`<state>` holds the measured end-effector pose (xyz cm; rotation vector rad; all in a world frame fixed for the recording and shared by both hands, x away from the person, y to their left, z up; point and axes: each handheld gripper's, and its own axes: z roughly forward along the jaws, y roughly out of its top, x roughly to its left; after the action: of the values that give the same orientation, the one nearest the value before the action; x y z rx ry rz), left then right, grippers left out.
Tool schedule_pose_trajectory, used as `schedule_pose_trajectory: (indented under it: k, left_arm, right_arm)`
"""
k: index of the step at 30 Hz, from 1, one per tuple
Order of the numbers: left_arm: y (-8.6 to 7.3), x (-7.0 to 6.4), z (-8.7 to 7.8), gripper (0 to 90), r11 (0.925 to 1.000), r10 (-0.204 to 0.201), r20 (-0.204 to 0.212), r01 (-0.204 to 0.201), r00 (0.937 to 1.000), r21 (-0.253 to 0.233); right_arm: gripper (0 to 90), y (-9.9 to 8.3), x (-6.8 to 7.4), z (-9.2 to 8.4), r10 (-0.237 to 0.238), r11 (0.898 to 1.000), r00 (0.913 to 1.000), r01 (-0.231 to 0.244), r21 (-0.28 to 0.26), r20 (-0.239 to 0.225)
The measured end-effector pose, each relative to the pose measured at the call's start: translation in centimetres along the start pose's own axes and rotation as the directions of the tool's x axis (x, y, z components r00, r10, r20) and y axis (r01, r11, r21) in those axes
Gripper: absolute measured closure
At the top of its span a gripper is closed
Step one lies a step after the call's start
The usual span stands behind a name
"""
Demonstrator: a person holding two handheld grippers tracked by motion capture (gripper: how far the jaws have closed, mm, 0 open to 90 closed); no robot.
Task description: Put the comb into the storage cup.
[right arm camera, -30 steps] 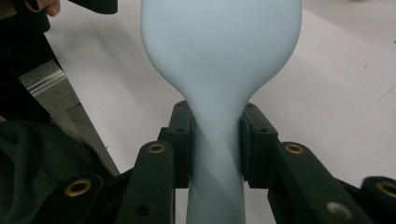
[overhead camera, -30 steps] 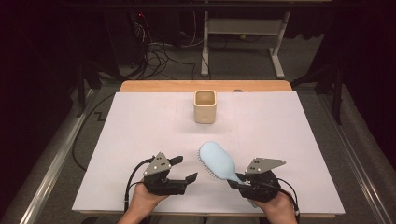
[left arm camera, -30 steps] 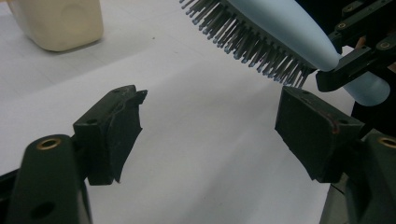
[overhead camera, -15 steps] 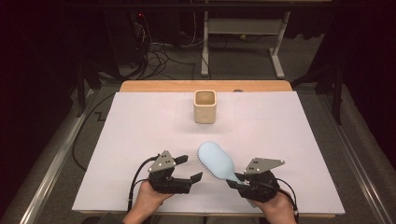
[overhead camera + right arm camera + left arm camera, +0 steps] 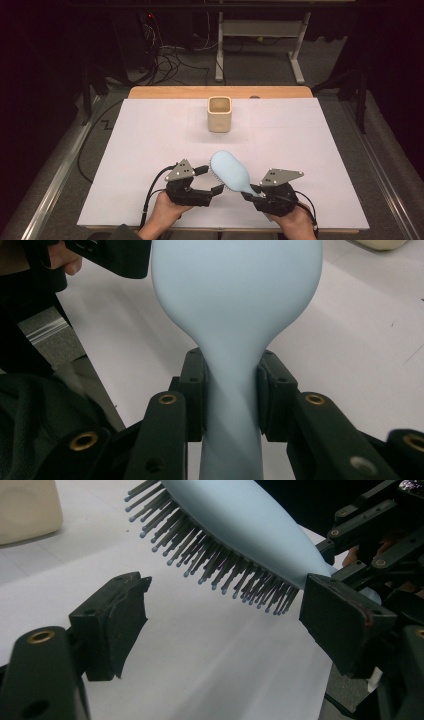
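**Hairbrush held by its handle, second gripper standing clear**

The pale blue hairbrush was off the table, clamped at its narrow handle between the pads of the right gripper, which the right gripper view showed pressing on both sides of the neck. Its oval head angled up and away toward the table's middle, bristles turned toward the person's left and slightly downward.

The left gripper sat just beside the brush head, its jaws having just been opening. In the left gripper view the two pads stood wide apart with bare white table covering between them and the bristles above, not touching.

Farther off, well apart from both hands, a cream square cup stood upright near the far edge of the table.

The likely risk was in the grip: the handle was smooth and tapered, held only at the neck, with the heavier head cantilevered out. A quick swing could let the brush pivot or slide through the pads. If the brush was bound for the cup, the wide head might catch the rim or tip the light cup over. The left pads could also snag the bristles if they closed there.
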<state>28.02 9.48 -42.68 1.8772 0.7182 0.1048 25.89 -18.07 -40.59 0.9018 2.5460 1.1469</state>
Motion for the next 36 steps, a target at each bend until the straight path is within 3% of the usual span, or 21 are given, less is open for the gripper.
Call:
schedule_pose_trajectory:
  k: [19, 27, 36]
  left_arm:
    - [0.5, -0.4, 0.6, 15.3, 0.9994, -0.020, 0.025, 0.021, 0.9995, -0.027]
    - [0.7, -0.6, 1.3, 13.9, 0.9996, -0.024, 0.031, 0.025, 0.9992, -0.010]
    - [1.0, -0.6, 1.7, 13.2, 0.9982, -0.054, 0.041, 0.055, 0.9977, -0.025]
  right_arm:
    - [70.4, 0.4, 0.3, 0.2, -0.006, 1.000, 0.9999, 0.006, -0.031, 0.016]
    - [70.4, 0.5, 0.6, 0.4, -0.014, 0.999, 0.9997, 0.015, -0.033, 0.021]
    - [70.5, 0.7, 1.0, 0.8, -0.036, 0.999, 0.9992, 0.036, -0.027, 0.016]
